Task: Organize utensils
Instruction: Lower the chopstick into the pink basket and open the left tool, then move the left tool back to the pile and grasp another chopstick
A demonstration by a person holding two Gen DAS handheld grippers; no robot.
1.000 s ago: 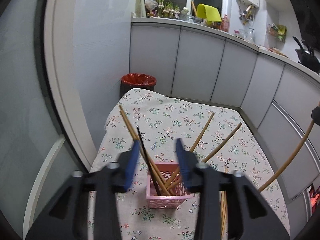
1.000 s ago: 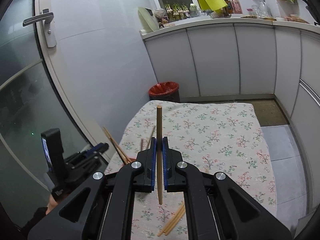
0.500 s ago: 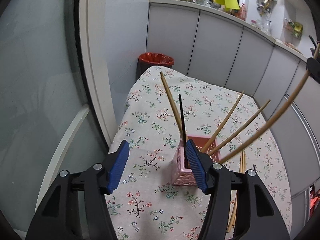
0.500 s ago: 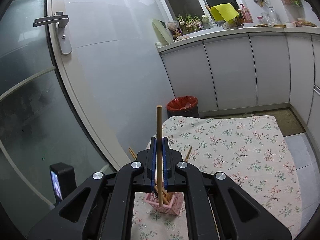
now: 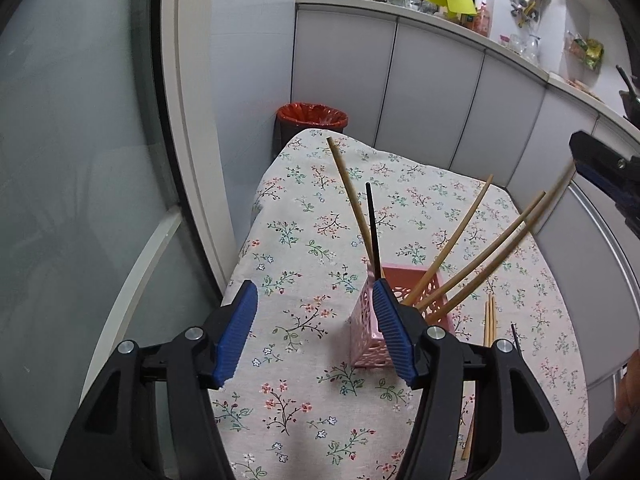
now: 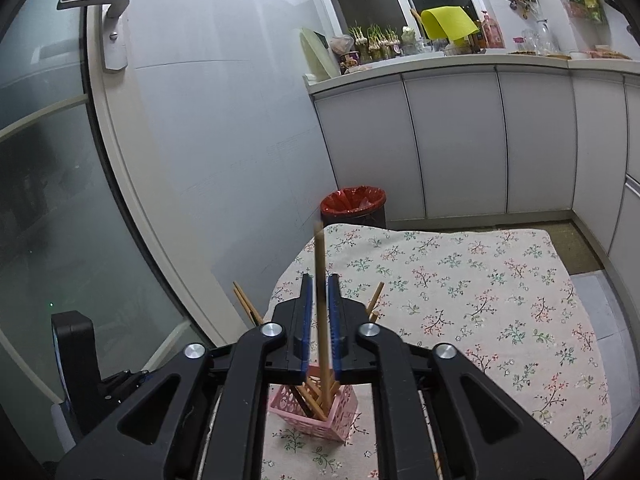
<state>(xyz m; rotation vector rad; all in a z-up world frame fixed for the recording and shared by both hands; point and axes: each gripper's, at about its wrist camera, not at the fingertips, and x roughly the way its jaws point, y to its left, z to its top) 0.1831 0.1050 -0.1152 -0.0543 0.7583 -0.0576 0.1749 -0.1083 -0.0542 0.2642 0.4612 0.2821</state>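
A pink perforated basket (image 5: pixel 370 332) stands on the floral tablecloth and holds several wooden chopsticks (image 5: pixel 348 188) and a black one (image 5: pixel 372 228). My left gripper (image 5: pixel 316 334) is open and empty, close in front of the basket, its right finger overlapping the basket's near side. In the right wrist view my right gripper (image 6: pixel 319 312) has its jaws slightly parted around a wooden chopstick (image 6: pixel 321 300) whose lower end is down inside the basket (image 6: pixel 340 420). The right gripper also shows at the right edge of the left wrist view (image 5: pixel 608 176).
Loose chopsticks (image 5: pixel 490 320) lie on the cloth right of the basket. The table (image 6: pixel 480 280) stands beside a glass door on the left, with white cabinets behind. A red-lined bin (image 6: pixel 354 202) sits past the far table edge.
The right gripper brought the chopstick down into the basket and its jaws loosened. The left gripper drew back and to the left of the basket.
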